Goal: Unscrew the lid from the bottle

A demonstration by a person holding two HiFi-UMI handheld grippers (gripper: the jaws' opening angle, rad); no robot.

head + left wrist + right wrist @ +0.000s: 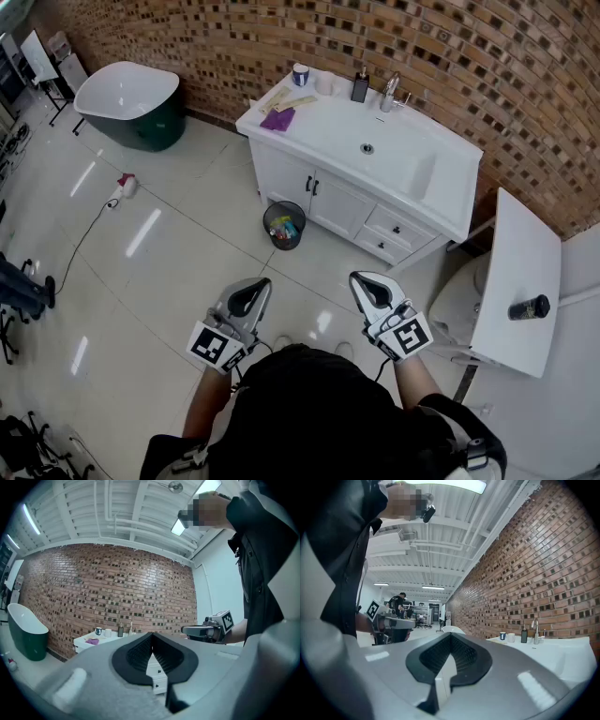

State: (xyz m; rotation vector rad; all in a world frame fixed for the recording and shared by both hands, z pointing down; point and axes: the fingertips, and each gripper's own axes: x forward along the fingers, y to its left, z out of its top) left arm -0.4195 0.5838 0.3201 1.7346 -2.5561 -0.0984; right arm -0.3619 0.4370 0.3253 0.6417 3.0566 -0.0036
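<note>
A dark bottle (530,307) lies on its side on a small white table (521,246) at the right of the head view. Both grippers hang close to my body above the floor, well to the left of that table. My left gripper (260,282) is shut with nothing in it; in its own view the black pads (140,654) meet at the left gripper (151,640). My right gripper (361,279) is shut and empty too, as the right gripper (450,642) shows. Neither gripper view shows the bottle.
A white vanity (394,155) with sink, tap, cup and soap bottle stands against the brick wall ahead. A small bin (284,225) sits at its foot. A green and white bathtub (131,98) stands far left. A cable (84,239) runs over the tiled floor.
</note>
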